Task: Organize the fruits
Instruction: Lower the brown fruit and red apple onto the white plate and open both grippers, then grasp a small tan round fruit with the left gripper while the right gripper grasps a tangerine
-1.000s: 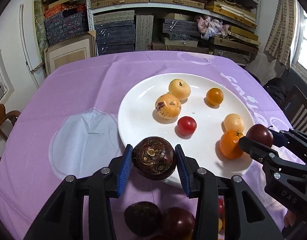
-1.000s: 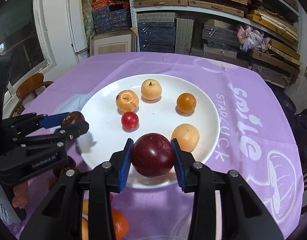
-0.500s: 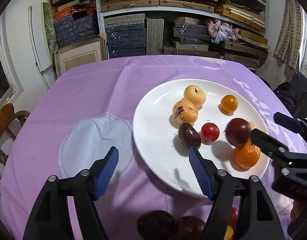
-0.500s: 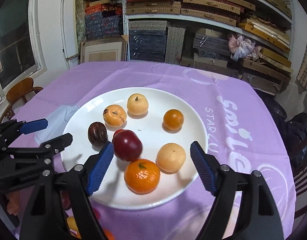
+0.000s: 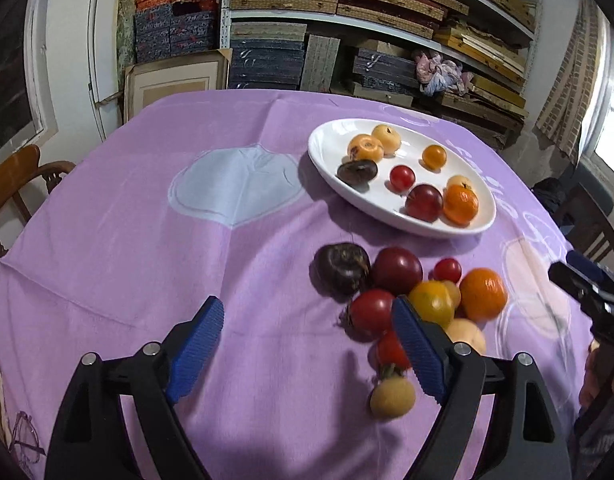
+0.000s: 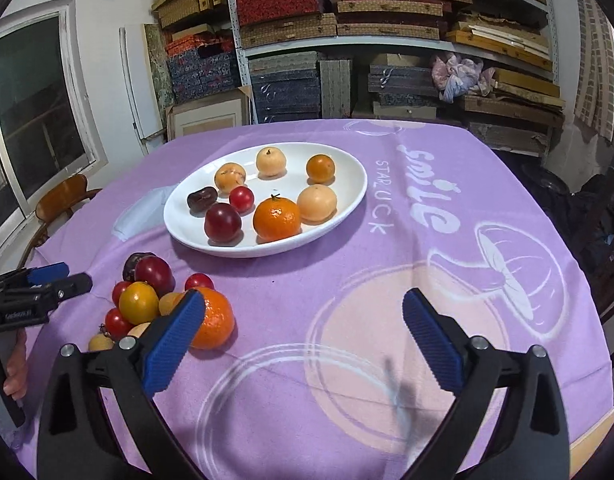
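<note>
A white plate (image 5: 327,148) (image 6: 347,200) on the purple cloth holds several fruits, among them a dark brown fruit (image 5: 357,171) (image 6: 202,199) and a dark red plum (image 5: 423,202) (image 6: 222,221). A loose pile of fruit (image 5: 411,296) (image 6: 163,300) lies on the cloth nearer to me. My left gripper (image 5: 307,344) hovers over bare cloth left of the pile, its jaws opening with nothing between them. My right gripper (image 6: 303,336) hangs over the cloth right of the pile, jaws opening and empty; its left pad hides part of an orange (image 6: 215,322).
The purple tablecloth (image 6: 427,280) covers the whole table. Shelves of stacked boxes (image 6: 347,60) stand behind it. A wooden chair (image 5: 15,184) sits at the left edge and a dark chair (image 5: 587,216) at the right. A person's hand (image 6: 15,376) holds the left gripper.
Both grippers let go of their fruits, the dark brown one and the plum, onto the plate. Both then drew back towards me from the plate, jaws widening, bringing the loose pile into view.
</note>
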### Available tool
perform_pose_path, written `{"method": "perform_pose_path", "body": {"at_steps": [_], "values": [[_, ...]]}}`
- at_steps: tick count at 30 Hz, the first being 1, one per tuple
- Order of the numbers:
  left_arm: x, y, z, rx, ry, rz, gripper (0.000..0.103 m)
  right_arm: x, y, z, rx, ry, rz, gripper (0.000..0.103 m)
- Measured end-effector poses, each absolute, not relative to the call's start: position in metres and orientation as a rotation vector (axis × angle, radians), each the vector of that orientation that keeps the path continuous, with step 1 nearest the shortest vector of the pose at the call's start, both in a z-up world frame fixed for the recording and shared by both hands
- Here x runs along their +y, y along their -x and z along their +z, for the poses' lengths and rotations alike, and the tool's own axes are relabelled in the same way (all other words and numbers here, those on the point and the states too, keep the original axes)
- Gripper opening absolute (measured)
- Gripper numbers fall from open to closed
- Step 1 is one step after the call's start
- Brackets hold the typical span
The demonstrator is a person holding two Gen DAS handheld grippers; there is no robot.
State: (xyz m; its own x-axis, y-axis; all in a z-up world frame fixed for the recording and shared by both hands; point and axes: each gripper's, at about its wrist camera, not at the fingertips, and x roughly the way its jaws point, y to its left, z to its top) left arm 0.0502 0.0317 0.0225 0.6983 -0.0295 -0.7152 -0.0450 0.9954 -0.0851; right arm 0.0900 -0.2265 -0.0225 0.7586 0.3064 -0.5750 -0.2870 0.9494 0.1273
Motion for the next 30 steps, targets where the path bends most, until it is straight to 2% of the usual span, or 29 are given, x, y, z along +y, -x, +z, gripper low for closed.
{"method": "perform_pose_path", "body": {"at_steps": [12,27,30], "values": [[-0.009,-0.027,0.000,0.754,-0.140,-0.020,0.087,-0.264,-0.106,-0.032,0.699,-0.295,0.340,0.099],[-0.001,-0.036,-0.011,0.860,-0.094,-0.039,0.088,-0.257,-0.105,-0.026,0.691,-0.256,0.339,0.099],[-0.005,-0.028,-0.009,0.840,-0.117,-0.081,0.082,-0.257,-0.105,-0.026,0.692,-0.254,0.336,0.099]]}}
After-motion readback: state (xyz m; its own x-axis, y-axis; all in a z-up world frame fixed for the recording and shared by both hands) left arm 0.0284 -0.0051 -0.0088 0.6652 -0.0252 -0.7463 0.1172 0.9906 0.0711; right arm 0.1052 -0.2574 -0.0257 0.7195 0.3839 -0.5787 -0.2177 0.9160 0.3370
